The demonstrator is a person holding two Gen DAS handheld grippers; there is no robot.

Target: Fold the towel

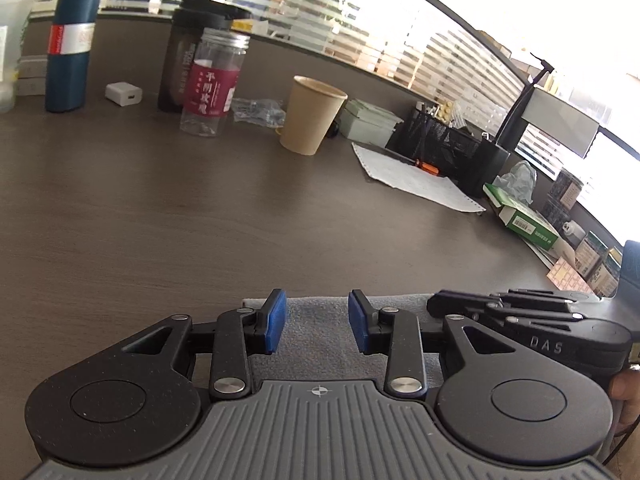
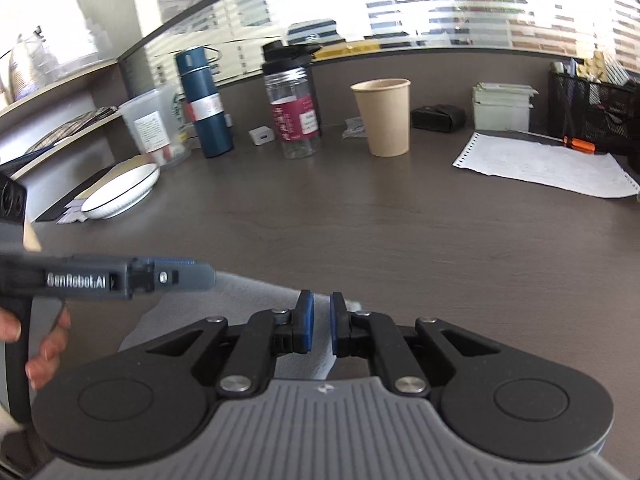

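Observation:
A grey towel [image 1: 316,344] lies at the near edge of the dark wooden desk [image 1: 200,208]. My left gripper [image 1: 317,320] hangs over it, open, its blue pads apart with towel showing in the gap and nothing pressed. In the right wrist view the towel [image 2: 248,300] spreads left under the left gripper [image 2: 208,276], which a hand [image 2: 44,356] holds. My right gripper [image 2: 322,320] is shut on the towel's edge, a pale strip of cloth pinched between its pads. In the left wrist view the right gripper [image 1: 436,300] lies just to the right, over the same towel edge.
Along the back of the desk stand a blue flask [image 1: 70,36], a clear bottle with a red label [image 1: 212,84], a paper cup [image 1: 310,116] and a mesh pen holder [image 1: 440,140]. A paper sheet [image 1: 416,178] lies right, a white dish [image 2: 120,192] left.

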